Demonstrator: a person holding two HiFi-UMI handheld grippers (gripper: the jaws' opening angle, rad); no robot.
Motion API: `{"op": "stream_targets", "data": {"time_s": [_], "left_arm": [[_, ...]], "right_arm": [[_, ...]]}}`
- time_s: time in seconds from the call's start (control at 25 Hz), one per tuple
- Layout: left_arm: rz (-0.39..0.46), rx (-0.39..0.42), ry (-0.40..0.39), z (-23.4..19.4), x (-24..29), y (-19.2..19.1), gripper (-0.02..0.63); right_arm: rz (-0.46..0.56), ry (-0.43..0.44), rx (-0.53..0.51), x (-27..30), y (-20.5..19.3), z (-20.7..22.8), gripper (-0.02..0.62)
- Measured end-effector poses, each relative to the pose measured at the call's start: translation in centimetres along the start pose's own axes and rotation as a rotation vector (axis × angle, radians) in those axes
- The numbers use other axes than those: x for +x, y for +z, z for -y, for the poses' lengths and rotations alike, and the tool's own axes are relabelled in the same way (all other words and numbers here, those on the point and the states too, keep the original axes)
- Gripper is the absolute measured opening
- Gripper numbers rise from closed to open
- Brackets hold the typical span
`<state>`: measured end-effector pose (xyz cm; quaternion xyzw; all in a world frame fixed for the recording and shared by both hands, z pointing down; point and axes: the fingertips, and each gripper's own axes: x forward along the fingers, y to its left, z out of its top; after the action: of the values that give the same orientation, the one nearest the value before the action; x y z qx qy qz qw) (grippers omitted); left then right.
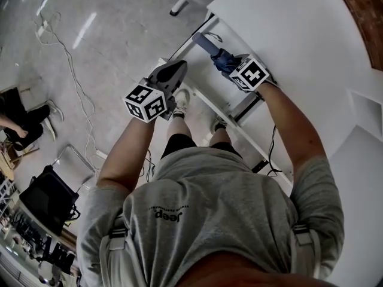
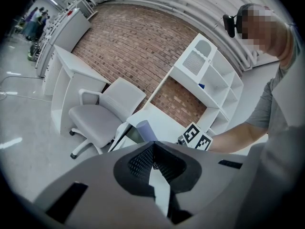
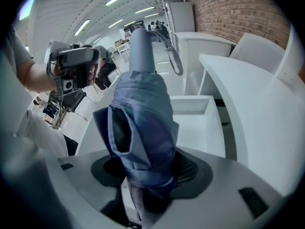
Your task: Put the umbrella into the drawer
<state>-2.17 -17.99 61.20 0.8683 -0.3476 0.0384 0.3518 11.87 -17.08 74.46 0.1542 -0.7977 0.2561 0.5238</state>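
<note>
My right gripper [image 1: 228, 63] is shut on a folded blue umbrella [image 1: 216, 54], gripping its fabric body. In the right gripper view the umbrella [image 3: 143, 123] rises from between the jaws [image 3: 150, 175], its grey handle and wrist loop pointing away. Beyond it lies an open white drawer [image 3: 200, 101] under the desk edge. My left gripper [image 1: 172, 72] hangs to the left over the floor, its pads together with nothing between them [image 2: 153, 149]. From the left gripper view the umbrella handle [image 2: 145, 130] shows above the drawer [image 2: 121, 132].
A white desk [image 1: 287, 28] fills the upper right. A white swivel chair [image 2: 102, 113] stands by the desk, with a white shelf unit [image 2: 209, 75] against the brick wall. Cables [image 1: 66, 52] trail over the floor; a black case [image 1: 48, 199] sits lower left.
</note>
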Motion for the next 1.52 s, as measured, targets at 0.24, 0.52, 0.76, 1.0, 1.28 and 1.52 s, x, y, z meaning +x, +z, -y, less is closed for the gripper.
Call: {"op": "stream_targets", "data": {"time_s": [0.24,0.52,0.76,1.0,1.28,1.52], "left_arm": [[0.001,-0.007,0.004,-0.8,-0.4,-0.4,0.018],[-0.010,0.006,0.007,-1.1,-0.7,-1.1,0.018],[-0.017,-0.001,0.010,-1.5,-1.0,-2.3,0.018],[-0.011,-0.010,0.004,-1.7,-1.4,-2.4,0.018],[-0.001,-0.020,0.009,-1.9,-2.0,-2.3,0.018],[-0.001,-0.026,0.013,-2.3,-2.4,-2.9,0.018]], "right_arm": [[-0.079,-0.050,-0.085,2.0,-0.5,0.9,0.256],[-0.141,-0.090,-0.163,3.9,-0.6,1.2,0.256],[-0.189,-0.077,-0.154,5.9,-1.9,0.5,0.256],[-0.234,-0.070,-0.152,7.4,-2.9,0.1,0.256],[-0.277,-0.081,-0.174,8.9,-3.4,0.3,0.256],[-0.304,-0.085,-0.189,10.3,-3.8,0.2,0.256]]}}
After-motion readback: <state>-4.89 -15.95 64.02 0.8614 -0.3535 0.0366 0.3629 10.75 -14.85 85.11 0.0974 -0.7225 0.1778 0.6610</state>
